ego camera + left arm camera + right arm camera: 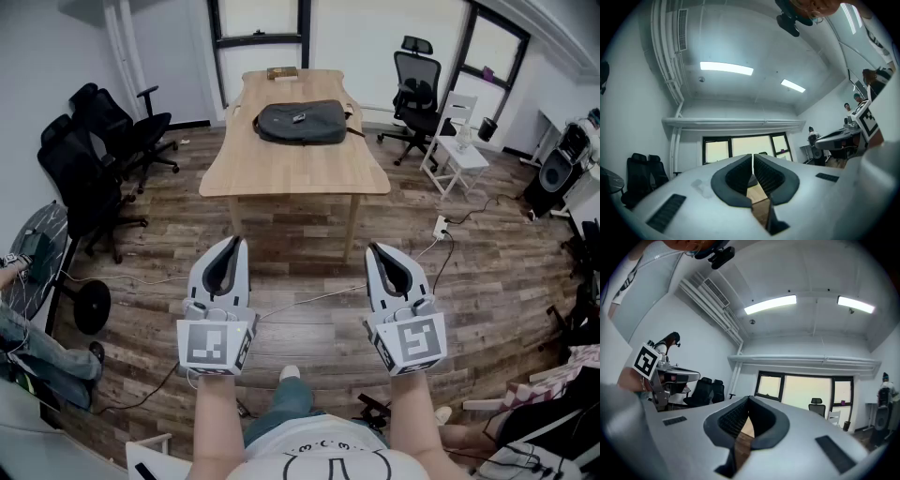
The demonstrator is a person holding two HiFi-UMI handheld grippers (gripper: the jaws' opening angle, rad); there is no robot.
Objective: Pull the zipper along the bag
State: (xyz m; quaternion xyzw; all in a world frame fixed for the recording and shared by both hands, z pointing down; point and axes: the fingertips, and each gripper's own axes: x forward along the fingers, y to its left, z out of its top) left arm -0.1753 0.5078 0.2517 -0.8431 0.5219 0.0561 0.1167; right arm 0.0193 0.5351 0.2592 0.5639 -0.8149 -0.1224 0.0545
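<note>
Left gripper and right gripper are both pressed together and empty, well apart from the bag at 12 o'clock on the table. Soft fabric will likely bunch, so pin it beside the zipper, too far off to see.

We see a wooden bench well beyond the fingers, on a dark plank floor. Black office chairs cluster left of the fingers; another chair and a white stand sit to their right. Windows line the white far wall, and strip lights glow overhead.
</note>
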